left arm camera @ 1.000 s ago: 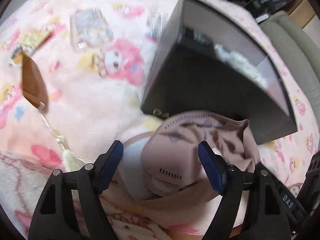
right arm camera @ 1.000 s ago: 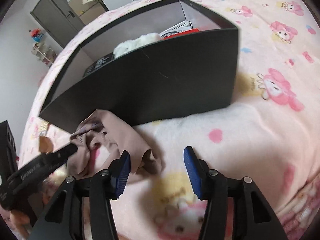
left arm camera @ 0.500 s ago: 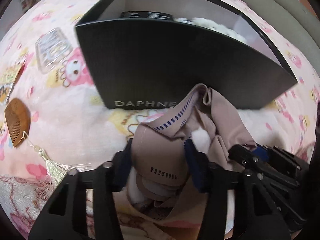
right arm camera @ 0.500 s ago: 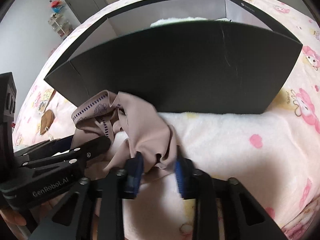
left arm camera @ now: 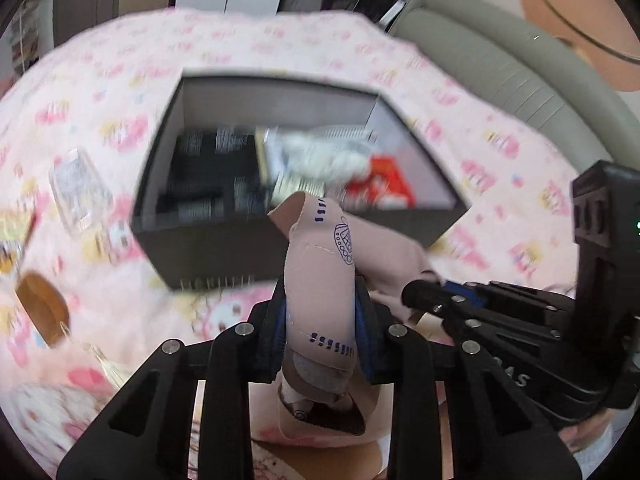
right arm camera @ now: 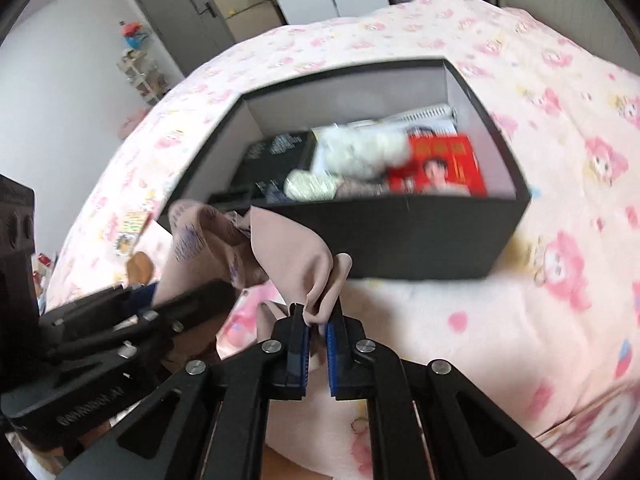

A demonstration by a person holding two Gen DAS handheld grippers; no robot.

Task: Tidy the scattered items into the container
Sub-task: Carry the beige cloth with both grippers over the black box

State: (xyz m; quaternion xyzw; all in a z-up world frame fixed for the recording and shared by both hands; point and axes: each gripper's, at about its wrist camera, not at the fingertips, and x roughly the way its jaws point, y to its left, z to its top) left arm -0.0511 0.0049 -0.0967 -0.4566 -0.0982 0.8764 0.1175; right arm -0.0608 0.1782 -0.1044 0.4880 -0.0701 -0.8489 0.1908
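Note:
A crumpled pink garment [left arm camera: 320, 280] with dark blue print hangs above the pink cartoon bedspread [left arm camera: 120, 288], just in front of the black box [left arm camera: 224, 248]. My left gripper [left arm camera: 322, 320] is closing, and its blue pads press on a thick fold of the garment. My right gripper [right arm camera: 318, 328] is shut on a thin corner of the same garment [right arm camera: 292, 256]. The two grippers sit side by side, the right gripper [left arm camera: 424, 300] close at the left one's right. The open box [right arm camera: 420, 240] lies just beyond both.
Inside the box are a red book [right arm camera: 440, 164], a white plush [right arm camera: 360, 148] and a black book [right arm camera: 276, 156]. Left of the box on the bedspread lie a wooden comb [left arm camera: 40, 306], a clear case [left arm camera: 78, 190] and a yellow packet [right arm camera: 130, 226]. A grey padded edge [left arm camera: 500, 68] runs behind.
Both grippers closed on the pink garment and rose, lifting it off the bedspread. The box, seen side-on before, now shows its inside from above.

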